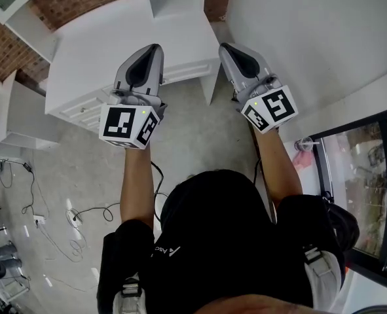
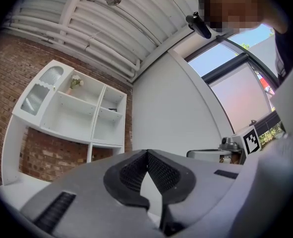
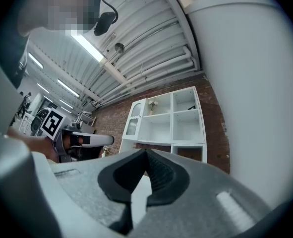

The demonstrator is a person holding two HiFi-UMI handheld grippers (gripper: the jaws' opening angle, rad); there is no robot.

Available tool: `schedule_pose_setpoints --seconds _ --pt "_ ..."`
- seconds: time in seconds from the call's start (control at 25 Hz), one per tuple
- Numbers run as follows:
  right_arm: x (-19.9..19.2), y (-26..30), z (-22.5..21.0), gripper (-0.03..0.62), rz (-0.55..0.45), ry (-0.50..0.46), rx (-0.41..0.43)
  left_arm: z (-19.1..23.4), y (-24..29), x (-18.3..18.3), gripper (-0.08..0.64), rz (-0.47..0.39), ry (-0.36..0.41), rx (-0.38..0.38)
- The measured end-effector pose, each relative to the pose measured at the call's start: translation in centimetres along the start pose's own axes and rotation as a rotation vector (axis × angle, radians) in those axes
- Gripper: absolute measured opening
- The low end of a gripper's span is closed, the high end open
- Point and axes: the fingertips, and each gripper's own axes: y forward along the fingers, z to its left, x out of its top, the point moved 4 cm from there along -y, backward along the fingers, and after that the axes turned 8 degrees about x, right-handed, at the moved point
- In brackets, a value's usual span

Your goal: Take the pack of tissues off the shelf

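Left gripper [image 1: 154, 49] and right gripper [image 1: 226, 48] both empty, fingers pressed together, white shelf [image 2: 82, 114] at left of frame well apart, grab not yet begun.

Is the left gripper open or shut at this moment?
Shut. In the left gripper view, the two jaws of the left gripper meet at their tips, and nothing is held between them.

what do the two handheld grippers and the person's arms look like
The left gripper and right gripper are pale grey moulded shells that taper to tongs, with a black inlay on top. Inside, the tongs carry black ribbed pads. Each gripper has a white cube with black square markers and a tiny green light. The person wears a black short-sleeved top, and the forearms are bare.
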Motion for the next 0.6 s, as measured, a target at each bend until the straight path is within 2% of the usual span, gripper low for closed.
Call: schedule_pose_setpoints --seconds 0.36,0.6 --pt "-1.7 3.8 -1.1 0.000 0.018 -0.014 -0.014 4.4 2.2 -1.0 -0.002 -0.014 -0.015 0.000" --pt "-4.4 6.5 -5.0 0.002 0.002 -0.036 0.001 6.3 6.8 -3.6 -0.002 -0.007 0.004 0.003"
